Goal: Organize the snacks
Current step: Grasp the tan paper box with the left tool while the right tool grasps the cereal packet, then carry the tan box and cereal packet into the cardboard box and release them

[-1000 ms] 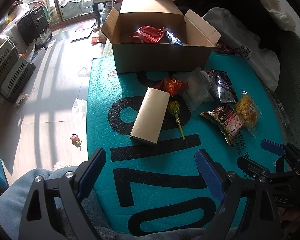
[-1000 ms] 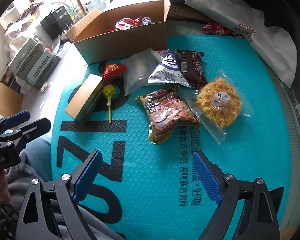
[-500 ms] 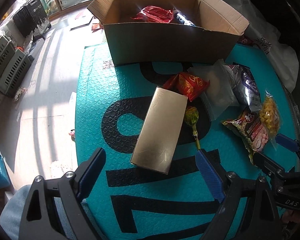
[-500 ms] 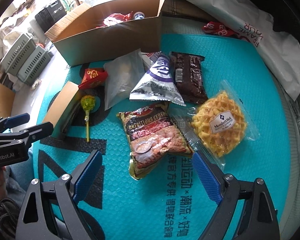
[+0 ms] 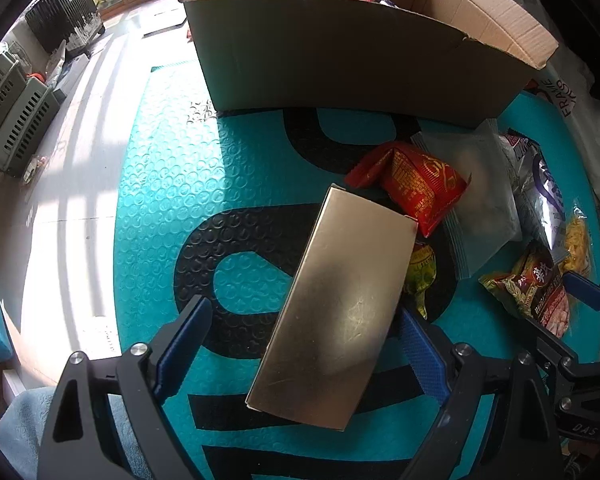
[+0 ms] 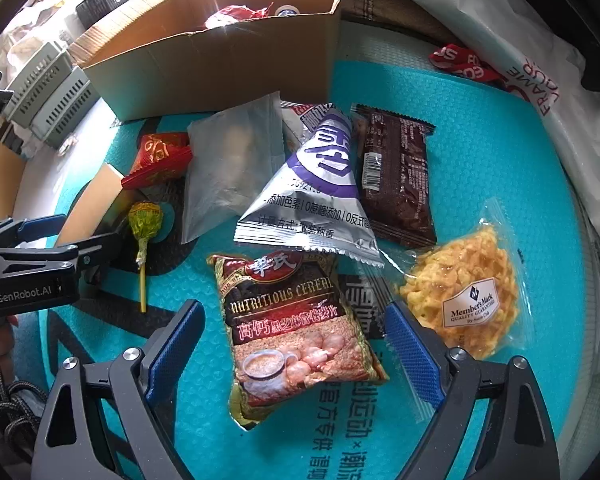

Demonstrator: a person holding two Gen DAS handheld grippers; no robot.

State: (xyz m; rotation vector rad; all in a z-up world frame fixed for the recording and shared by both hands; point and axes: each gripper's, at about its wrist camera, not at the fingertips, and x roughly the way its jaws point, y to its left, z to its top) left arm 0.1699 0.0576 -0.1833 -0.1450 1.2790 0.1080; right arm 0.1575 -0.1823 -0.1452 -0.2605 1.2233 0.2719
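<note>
Closed in, both still spread: left gripper point(image 5: 300, 344) astride flat gold cardboard box point(image 5: 336, 304), right gripper point(image 6: 294, 344) astride red-brown cereal packet point(image 6: 292, 328), ready to grasp.

Bright daylight enters from the windows at upper left, striping the floor point(image 5: 60, 184) with shadows. Glare washes the gold box point(image 5: 340, 300) and foil pack point(image 6: 316, 196). Fisheye bending and dark vignette crowd the edges; centres stay sharp.

We see a teal bubble mat point(image 6: 480, 168), on it a cardboard box point(image 5: 340, 68), gold box point(image 5: 340, 304), lollipop point(image 6: 143, 220), cereal packet point(image 6: 292, 320), silver pouch point(image 6: 320, 188), brown bar point(image 6: 396, 176), waffle snack point(image 6: 460, 280).
</note>
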